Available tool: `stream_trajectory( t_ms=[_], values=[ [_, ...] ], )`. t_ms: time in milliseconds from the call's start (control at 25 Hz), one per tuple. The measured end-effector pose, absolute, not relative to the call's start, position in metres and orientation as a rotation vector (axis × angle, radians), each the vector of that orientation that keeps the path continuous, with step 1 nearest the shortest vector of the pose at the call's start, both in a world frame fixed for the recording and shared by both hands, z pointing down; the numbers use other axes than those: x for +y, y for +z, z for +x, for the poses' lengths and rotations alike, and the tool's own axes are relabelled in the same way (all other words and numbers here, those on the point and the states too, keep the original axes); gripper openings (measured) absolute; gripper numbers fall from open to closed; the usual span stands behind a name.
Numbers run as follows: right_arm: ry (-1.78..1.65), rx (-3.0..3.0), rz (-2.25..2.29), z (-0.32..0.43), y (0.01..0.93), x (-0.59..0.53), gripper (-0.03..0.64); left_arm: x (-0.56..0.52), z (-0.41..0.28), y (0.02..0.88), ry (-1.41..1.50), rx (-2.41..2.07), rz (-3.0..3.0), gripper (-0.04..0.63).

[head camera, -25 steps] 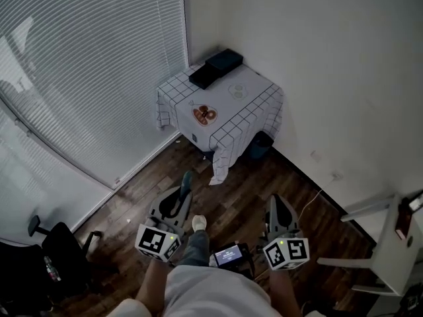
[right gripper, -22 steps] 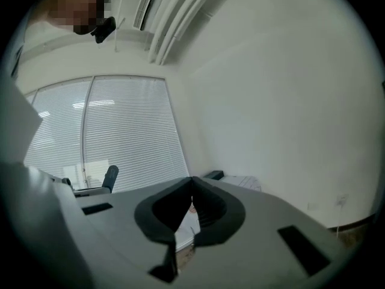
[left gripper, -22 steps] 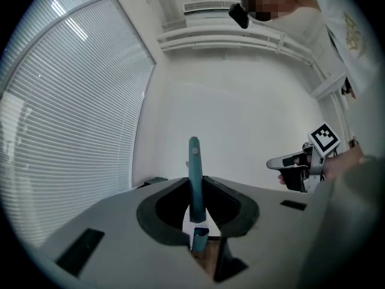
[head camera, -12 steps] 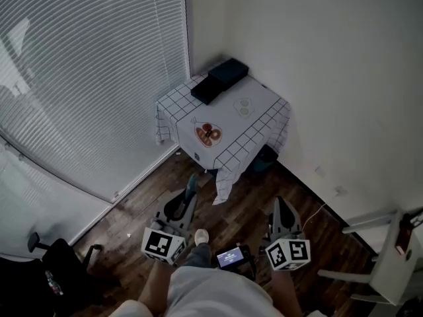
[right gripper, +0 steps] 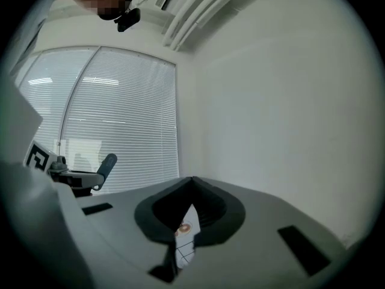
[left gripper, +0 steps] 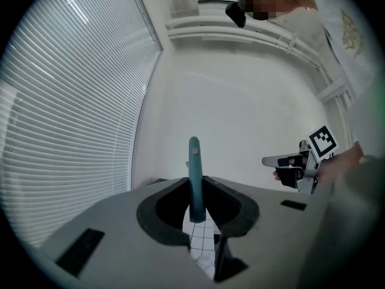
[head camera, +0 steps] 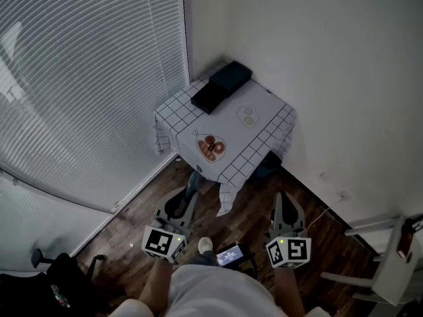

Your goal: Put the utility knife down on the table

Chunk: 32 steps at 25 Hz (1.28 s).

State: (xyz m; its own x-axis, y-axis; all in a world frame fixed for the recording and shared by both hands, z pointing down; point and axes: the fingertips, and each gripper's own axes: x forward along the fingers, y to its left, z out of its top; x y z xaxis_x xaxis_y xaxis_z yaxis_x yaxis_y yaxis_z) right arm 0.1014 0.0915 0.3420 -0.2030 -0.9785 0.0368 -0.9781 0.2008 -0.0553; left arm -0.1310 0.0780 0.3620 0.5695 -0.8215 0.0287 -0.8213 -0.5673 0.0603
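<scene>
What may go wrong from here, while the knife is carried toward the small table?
The left gripper holds the utility knife with most of it standing out past the fingers; it might tilt or slip before reaching the table.
The tablecloth hangs loose over the edges; the fingers could snag it and shift the plate.

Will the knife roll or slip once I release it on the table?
Probably not roll: the knife looks slim and flat-sided, clamped in the left gripper. Likely stiff and light. The draped cloth may bunch if the knife is pushed.
</scene>
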Motion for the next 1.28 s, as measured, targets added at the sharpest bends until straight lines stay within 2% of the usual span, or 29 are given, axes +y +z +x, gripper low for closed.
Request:
stream_trajectory(
  t_ms=[560, 1280],
  values=[
    [-0.100, 2.451, -1.969, 0.100, 0.349, 0.028, 0.008, 0.013, -0.116, 0.370, 0.005, -1.333, 2.743, 0.074],
    [-0.169, 2.626, -1.801, 0.121, 0.376, -0.106, 0.008, -0.106, -0.083, 0.400, 0.150, -1.479, 2.620, 0.074]
  ],
)
